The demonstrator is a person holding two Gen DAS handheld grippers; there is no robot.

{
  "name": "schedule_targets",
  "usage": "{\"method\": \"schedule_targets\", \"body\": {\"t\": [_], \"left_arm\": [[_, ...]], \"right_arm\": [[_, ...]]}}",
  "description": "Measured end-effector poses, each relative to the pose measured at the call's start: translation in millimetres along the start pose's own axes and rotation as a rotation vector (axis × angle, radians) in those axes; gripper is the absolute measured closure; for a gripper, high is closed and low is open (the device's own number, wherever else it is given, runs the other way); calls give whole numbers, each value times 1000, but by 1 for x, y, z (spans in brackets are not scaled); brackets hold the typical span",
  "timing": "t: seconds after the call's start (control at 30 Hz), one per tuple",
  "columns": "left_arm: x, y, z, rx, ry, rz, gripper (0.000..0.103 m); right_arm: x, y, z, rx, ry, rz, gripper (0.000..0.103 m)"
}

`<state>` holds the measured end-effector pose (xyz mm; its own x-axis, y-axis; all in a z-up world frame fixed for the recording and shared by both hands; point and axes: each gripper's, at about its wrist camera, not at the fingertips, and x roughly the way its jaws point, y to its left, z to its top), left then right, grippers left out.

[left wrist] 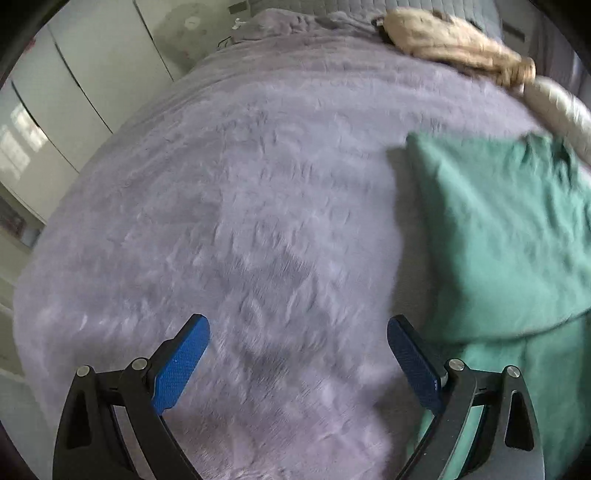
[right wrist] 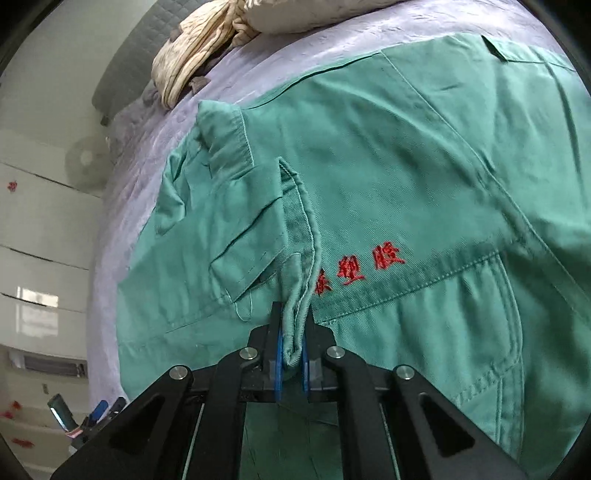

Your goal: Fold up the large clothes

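One green jacket point(right wrist: 406, 184), one grey blanket point(left wrist: 221, 221) (fuzzy), two grippers point(left wrist: 298, 354) point(right wrist: 293, 354).

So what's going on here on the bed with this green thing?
A person is folding a green work jacket on a bed with a purple blanket. The right gripper is shut on a bunched fold of the jacket's fabric. The left gripper is open and empty above the blanket, beside the jacket.

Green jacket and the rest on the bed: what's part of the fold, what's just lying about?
In the job:
green jacket
right gripper, shut on a jacket edge
left gripper, open

Lying about:
beige quilt
purple blanket
pillow
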<state>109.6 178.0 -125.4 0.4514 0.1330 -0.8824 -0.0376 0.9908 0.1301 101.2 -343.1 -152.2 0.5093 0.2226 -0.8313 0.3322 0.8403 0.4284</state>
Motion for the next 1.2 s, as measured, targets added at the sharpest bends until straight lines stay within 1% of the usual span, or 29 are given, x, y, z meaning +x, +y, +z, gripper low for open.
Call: {"method": "schedule_targets", "body": {"t": [0.07, 0.1, 0.17, 0.23, 0.33, 0.37, 0.4, 0.43, 0.47, 0.5, 0.53, 0.6, 0.63, 0.7, 0.77, 0.8, 0.83, 0.87, 0.9, 0.93, 0.97, 1.0, 1.03, 1.07, 1.13, 1.2], "left_arm": [[1, -9, 15, -2, -5, -87, 6], [7, -19, 26, 13, 9, -148, 6], [20, -36, 42, 37, 37, -227, 6], [39, -53, 60, 55, 59, -281, 6], [69, -63, 84, 33, 110, -340, 6], [74, -65, 88, 24, 126, -350, 7], [83, -67, 94, 14, 146, -365, 38], [87, -70, 94, 9, 162, -368, 101], [91, -71, 97, -5, 188, -357, 99], [89, -72, 99, -25, 180, -358, 99], [84, -72, 102, -26, 152, -360, 99], [73, -74, 108, 25, 88, -337, 99], [73, -76, 109, 45, 77, -325, 99], [82, -78, 112, 72, 82, -297, 99], [96, -78, 111, 90, 80, -223, 99], [104, -77, 108, 89, 80, -165, 99], [107, -73, 107, 70, 85, -156, 99], [105, -71, 107, 42, 87, -162, 99], [99, -66, 106, 14, 83, -164, 99], [92, -62, 106, 14, 76, -163, 99], [82, -60, 105, 24, 65, -164, 99], [69, -57, 103, 39, 44, -168, 99], [59, -54, 101, 49, 31, -179, 99], [43, -53, 97, 70, 15, -204, 99], [25, -56, 91, 104, 5, -239, 99], [13, -65, 80, 137, 7, -277, 99]], "right_arm": [[-2, 0, 0, -12, 8, -8, 95], [-2, 2, 1, -14, 11, -11, 95], [-4, 2, -1, -14, 15, -17, 94], [-4, 4, -1, -18, 15, -25, 94], [4, 7, 2, -11, 12, -21, 94], [5, 7, 2, -3, 12, -15, 94], [5, 5, 2, 7, 12, -5, 94], [5, 3, 2, 15, 12, 0, 94], [5, 3, 2, 22, 13, 5, 94], [4, 3, 1, 20, 14, 4, 94], [3, 6, 2, 6, 19, -12, 94], [-2, 16, 2, -37, 7, -34, 95], [-6, 24, 3, -76, -11, -42, 95], [-9, 32, 5, -125, -36, -62, 95], [-2, 32, 8, -140, -30, -101, 95], [7, 25, 8, -126, -12, -112, 95], [11, 21, 7, -121, -8, -110, 95], [13, 15, 6, -108, -9, -97, 97], [12, 12, 6, -89, -11, -80, 97], [7, 7, 5, -60, -7, -63, 96], [3, 5, 5, -45, -2, -63, 96], [-2, 3, 5, -34, 0, -68, 92], [-11, 2, 3, -26, -6, -82, 90], [-17, 2, 2, -26, -15, -90, 86], [-35, 5, -2, -31, -49, -92, 86], [-44, 11, -5, -43, -71, -57, 86]]}}
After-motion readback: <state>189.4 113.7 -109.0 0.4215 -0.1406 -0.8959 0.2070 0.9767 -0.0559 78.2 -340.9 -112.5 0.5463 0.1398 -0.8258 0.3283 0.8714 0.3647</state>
